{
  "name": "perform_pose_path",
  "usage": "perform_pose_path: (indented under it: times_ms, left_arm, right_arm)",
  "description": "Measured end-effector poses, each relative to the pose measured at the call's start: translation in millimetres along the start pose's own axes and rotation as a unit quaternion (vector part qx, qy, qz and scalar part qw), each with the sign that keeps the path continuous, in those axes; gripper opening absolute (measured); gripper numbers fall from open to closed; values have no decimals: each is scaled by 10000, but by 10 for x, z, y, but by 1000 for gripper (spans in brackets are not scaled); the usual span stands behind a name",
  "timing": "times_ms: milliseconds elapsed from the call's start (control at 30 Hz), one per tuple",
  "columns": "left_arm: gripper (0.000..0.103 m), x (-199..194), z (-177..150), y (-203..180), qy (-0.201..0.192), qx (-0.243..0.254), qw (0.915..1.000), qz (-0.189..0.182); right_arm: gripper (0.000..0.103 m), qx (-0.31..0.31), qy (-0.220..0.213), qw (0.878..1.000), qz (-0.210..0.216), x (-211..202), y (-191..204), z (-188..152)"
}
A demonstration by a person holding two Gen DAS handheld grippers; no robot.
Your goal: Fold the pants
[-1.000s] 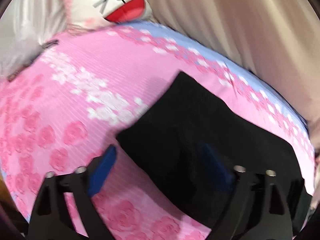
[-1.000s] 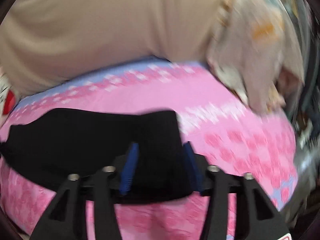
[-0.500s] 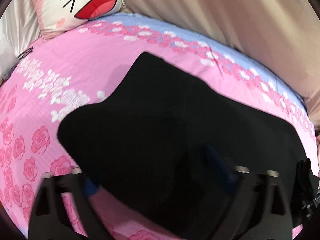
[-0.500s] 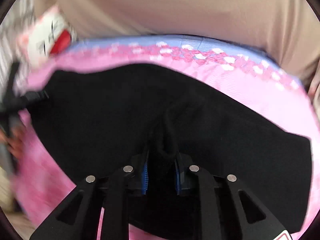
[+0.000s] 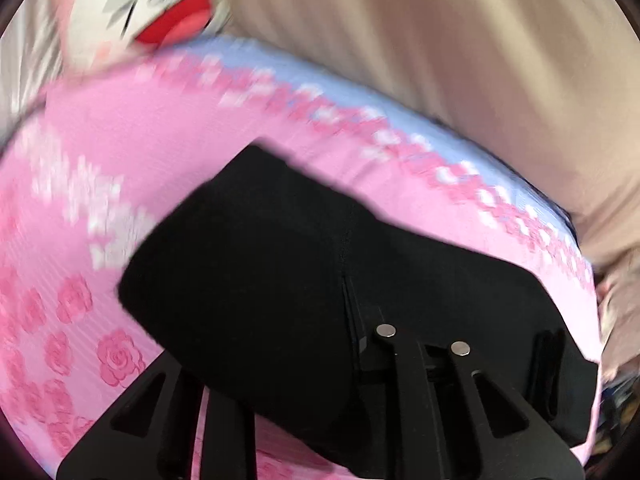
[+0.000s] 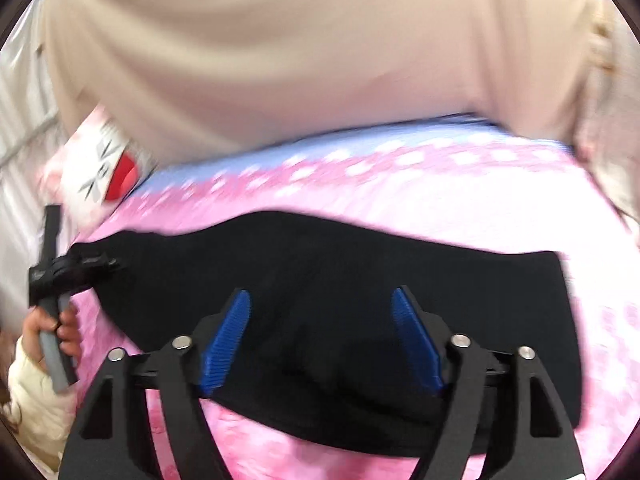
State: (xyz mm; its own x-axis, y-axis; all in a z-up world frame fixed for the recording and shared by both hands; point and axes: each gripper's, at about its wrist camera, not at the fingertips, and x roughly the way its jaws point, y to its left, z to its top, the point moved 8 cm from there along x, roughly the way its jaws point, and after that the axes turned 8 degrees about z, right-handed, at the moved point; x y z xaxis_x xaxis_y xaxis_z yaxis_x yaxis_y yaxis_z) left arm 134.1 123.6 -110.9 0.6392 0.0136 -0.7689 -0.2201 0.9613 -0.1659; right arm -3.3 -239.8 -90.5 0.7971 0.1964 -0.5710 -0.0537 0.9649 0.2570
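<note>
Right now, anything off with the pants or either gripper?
Nothing damaged. One oddity: black pants drape over the left gripper, hiding its fingers, so its state is unreadable. Right gripper is open above the pants on the pink sheet.

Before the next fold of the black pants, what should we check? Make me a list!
1. Right gripper free of cloth: ok, blue pads wide apart over the black fabric pants, nothing between them.
2. Left gripper grip: cannot tell, the pants drape over its fingers and hide the tips.
3. Pants lying on the pink rose-print bedsheet: ok in the right wrist view, spread as one long band.
4. Pants smooth: cannot tell, both views are blurred.
5. White cartoon-face pillow clear of the pants: ok, it sits at the far corner.
6. Beige curtain clear of the pants: ok, beyond the sheet's blue border.
</note>
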Motion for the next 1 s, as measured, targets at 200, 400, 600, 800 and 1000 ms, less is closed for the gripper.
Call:
perform_pose_path:
  times_ms: [200, 400, 600, 800, 1000]
  left_arm:
    - [22, -1003, 3, -1544, -1087, 1533, 9789, -805]
    - [67, -798, -1177, -2955, -160, 3137, 9407, -1278]
    - [98, -977, -1171, -2791, -142, 2841, 9481, -1420]
    - [98, -1219, -894, -2743, -611, 2750, 9521, -1192]
    - [98, -1123, -433, -2192, -1151, 2418, 9629, -319]
  right_arm:
    - [73, 956, -435, 9933, -476, -393, -771, -34]
    - [73, 1502, -373, 9853, -728, -573, -1403, -300]
    - [73, 1672, -285, 9843, -490, -671, -1609, -458]
    - [73, 1603, -238, 9868, -70, -455, -1432, -323]
    - [74, 1507, 284, 9798, 1286, -142, -822, -276]
